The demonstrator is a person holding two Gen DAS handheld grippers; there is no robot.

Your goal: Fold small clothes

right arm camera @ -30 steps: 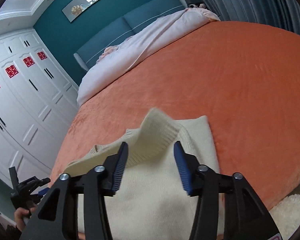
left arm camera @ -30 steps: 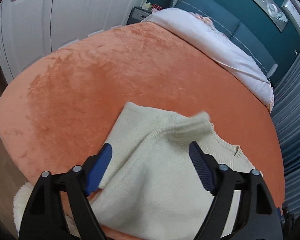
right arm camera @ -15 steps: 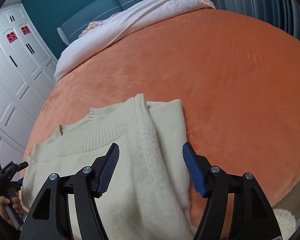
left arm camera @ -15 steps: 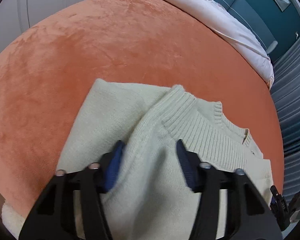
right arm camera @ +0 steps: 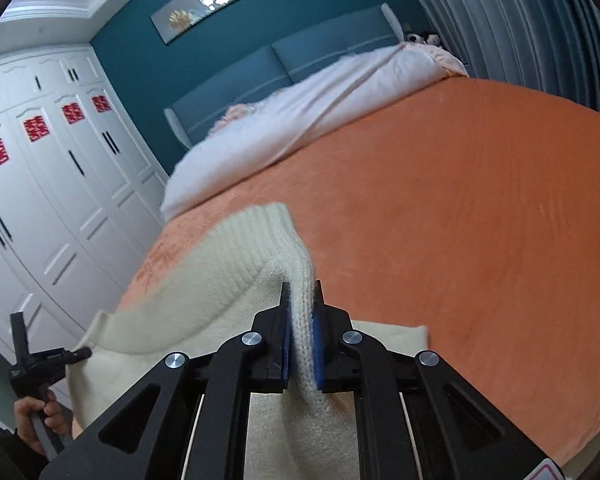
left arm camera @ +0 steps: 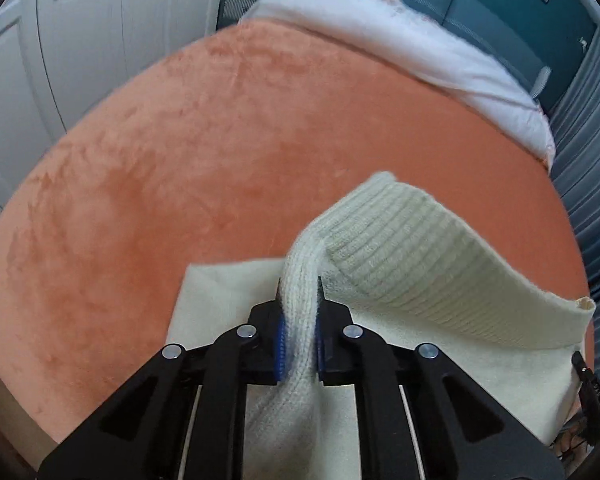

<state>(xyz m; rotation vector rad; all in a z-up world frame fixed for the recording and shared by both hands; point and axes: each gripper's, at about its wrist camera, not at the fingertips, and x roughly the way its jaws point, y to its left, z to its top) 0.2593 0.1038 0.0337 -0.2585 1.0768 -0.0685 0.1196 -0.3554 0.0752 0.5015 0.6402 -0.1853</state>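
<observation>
Item: cream knit sweater, lower part flat on the orange bedspread, ribbed hem lifted clear of it. We record the left gripper clamped on one bunched hem corner and the right gripper clamped on the other. Beyond: white duvet, white wardrobe.

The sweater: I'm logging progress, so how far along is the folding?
Done: part of the cream sweater already lies flat on the orange bedspread. In hand: the left gripper and right gripper each pinch a corner of the ribbed hem, lifted above that layer. Left: laying it over and smoothing.
</observation>
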